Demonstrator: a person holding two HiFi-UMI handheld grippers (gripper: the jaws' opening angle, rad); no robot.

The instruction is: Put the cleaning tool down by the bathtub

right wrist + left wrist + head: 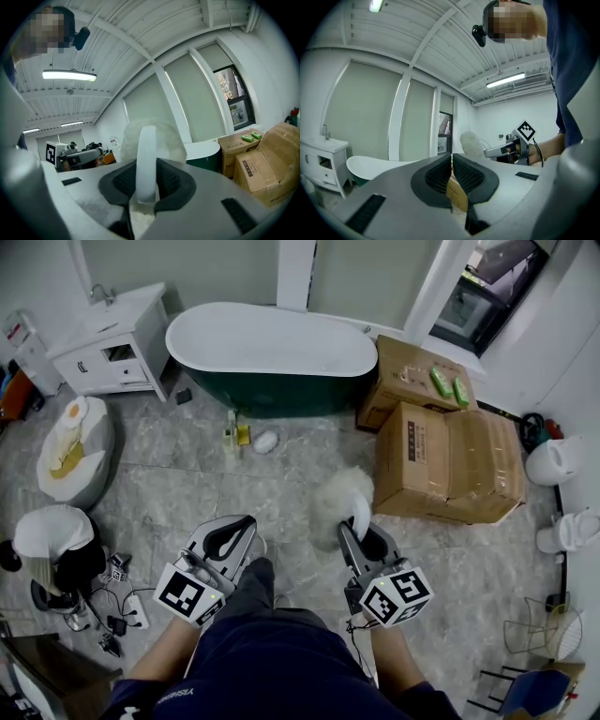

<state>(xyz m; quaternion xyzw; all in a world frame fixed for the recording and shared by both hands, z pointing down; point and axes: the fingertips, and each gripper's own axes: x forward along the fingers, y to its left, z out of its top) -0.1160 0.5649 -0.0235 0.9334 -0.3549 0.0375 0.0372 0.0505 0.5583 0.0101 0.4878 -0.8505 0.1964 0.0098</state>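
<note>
The cleaning tool (339, 499) is a fluffy white brush with a white loop handle (146, 159). My right gripper (361, 527) is shut on that handle and holds the brush head up over the tiled floor. The bathtub (281, 390), white inside and dark green outside, stands farther ahead by the wall, well apart from the tool. In the right gripper view the fluffy head (165, 137) rises above the jaws (146, 183), with the tub (202, 151) behind. My left gripper (232, 538) hangs to the left with its jaws shut and empty (452, 174). The left gripper view shows the tool (470, 142) beside it.
Two stacked cardboard boxes (450, 463) and a third (412, 376) stand right of the tub. A white vanity cabinet (117, 345) is at the back left. Small bottles (234, 433) and a white lump (265, 441) lie before the tub. Cables (117, 620) and a cushion (75, 448) sit left.
</note>
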